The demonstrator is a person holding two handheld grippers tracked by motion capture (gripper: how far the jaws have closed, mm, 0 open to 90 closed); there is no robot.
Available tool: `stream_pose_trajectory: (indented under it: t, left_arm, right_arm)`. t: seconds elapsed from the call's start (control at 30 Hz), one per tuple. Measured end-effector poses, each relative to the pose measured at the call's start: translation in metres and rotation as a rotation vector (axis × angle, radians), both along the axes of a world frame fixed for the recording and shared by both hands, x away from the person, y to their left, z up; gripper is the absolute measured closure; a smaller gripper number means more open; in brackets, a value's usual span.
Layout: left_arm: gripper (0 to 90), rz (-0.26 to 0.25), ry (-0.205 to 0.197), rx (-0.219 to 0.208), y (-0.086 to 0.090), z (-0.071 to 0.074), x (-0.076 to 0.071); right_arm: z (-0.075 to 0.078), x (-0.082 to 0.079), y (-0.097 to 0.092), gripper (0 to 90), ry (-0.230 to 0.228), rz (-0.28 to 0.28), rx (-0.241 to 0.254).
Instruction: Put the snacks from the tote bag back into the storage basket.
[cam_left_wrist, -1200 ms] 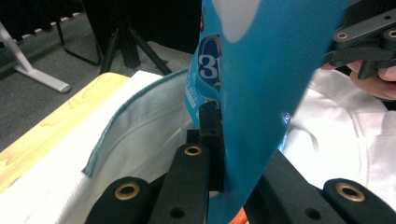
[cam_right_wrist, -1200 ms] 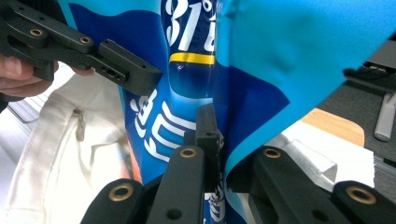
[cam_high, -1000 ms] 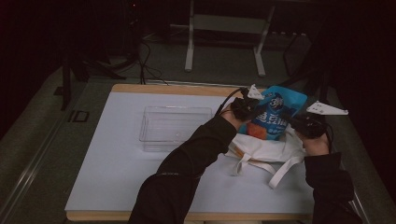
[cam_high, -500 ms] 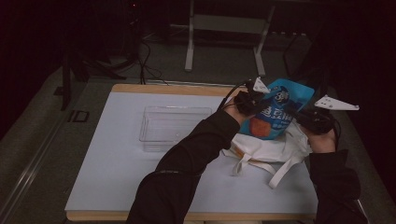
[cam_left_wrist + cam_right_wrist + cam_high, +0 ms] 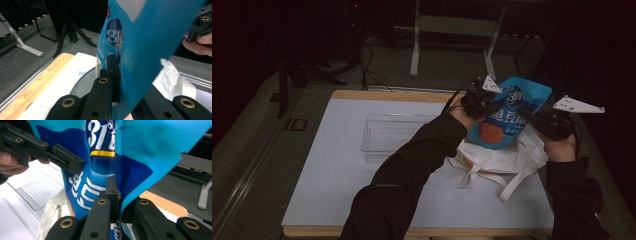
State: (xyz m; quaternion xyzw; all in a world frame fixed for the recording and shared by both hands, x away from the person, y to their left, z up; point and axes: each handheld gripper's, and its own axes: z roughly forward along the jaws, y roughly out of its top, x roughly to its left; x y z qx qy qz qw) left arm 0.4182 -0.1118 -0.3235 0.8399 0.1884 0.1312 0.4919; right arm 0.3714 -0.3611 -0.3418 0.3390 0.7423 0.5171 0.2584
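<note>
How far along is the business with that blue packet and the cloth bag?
Done: both grippers, left gripper and right gripper, are shut on the blue packet. In hand: it hangs above the white cloth bag. Left, probably: setting it down, perhaps in the clear tray.

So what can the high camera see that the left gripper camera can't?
The high view alone takes in the clear tray, the person's dark sleeves and the bag's straps. The left gripper view alone gives a close look at its own jaws shut on the pouch edge. Both show the blue pouch, the white cloth bag and the table.
</note>
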Motion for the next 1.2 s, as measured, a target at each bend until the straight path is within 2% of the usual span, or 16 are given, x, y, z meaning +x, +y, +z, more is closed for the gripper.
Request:
stream_pose_trajectory:
  t: [0.17,0.43,0.73,0.87,1.2]
  left_arm:
    - [90.0,0.011,-0.013,0.0,0.008,0.012,-0.004]
    - [90.0,0.036,-0.013,-0.011,0.026,0.028,-0.009]
    - [90.0,0.057,-0.009,-0.001,0.043,0.038,-0.013]
    - [90.0,0.066,-0.008,0.0,0.054,0.047,-0.015]
    - [90.0,0.076,-0.021,0.017,0.077,0.057,-0.023]
  right_arm:
    - [0.011,0.001,0.006,88.0,-0.004,0.015,0.012]
    - [0.031,0.0,0.025,88.1,-0.023,0.029,-0.015]
    - [0.039,0.001,0.042,88.3,-0.021,0.053,-0.014]
    - [0.046,0.002,0.053,88.3,-0.032,0.068,-0.011]
    - [0.054,0.001,0.072,88.4,-0.039,0.1,0.002]
